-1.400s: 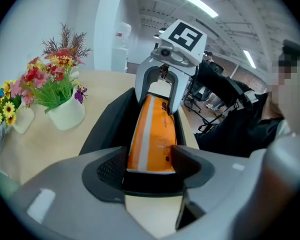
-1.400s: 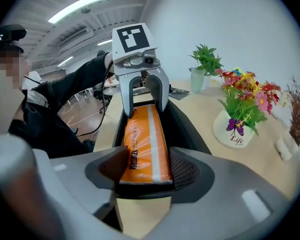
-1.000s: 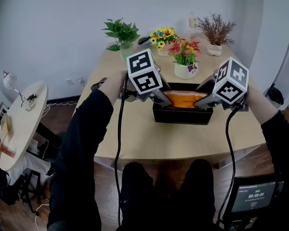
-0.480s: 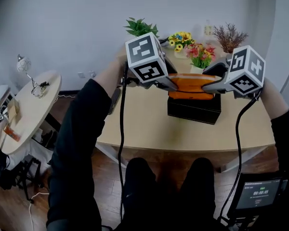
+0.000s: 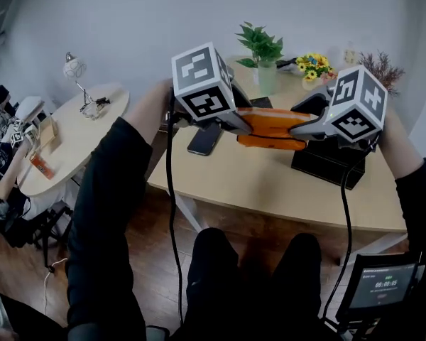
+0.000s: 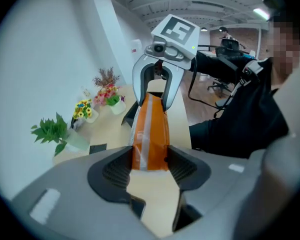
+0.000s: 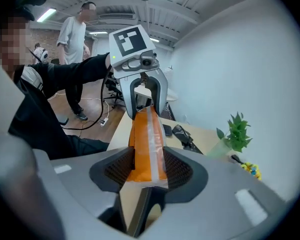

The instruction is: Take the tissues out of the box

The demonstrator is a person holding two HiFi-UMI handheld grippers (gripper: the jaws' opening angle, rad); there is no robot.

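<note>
Above the pale wooden counter (image 5: 270, 187), an orange tissue pack (image 5: 273, 128) hangs level in the air, gripped at both ends. It is out of the black box (image 5: 330, 163), which stands on the counter lower and to the right in the head view. The left hand-held gripper (image 5: 245, 123) is clenched on the pack's left end. In the left gripper view its ribbed pads press against the two flat sides of the orange wrapper, which has a pale stripe running along its length. The right hand-held gripper (image 5: 298, 126) grasps the opposite end the same way, with its pads tight on the wrapper in the right gripper view. The two grippers face each other along the pack, marker cubes uppermost, and a black cable drops from each.

A dark phone (image 5: 204, 139) lies flat on the counter just beyond the left hand-held gripper. Along the far edge stand a green plant (image 5: 259, 45) in a pale vase, a bunch of yellow flowers (image 5: 312, 64) and a dried brownish sprig (image 5: 382, 66). Well apart to the left is a round side table (image 5: 64, 148) with a small lamp (image 5: 76, 73) on it. At the lower right a small screen (image 5: 380, 286) shows — its figures are too small to read.
</note>
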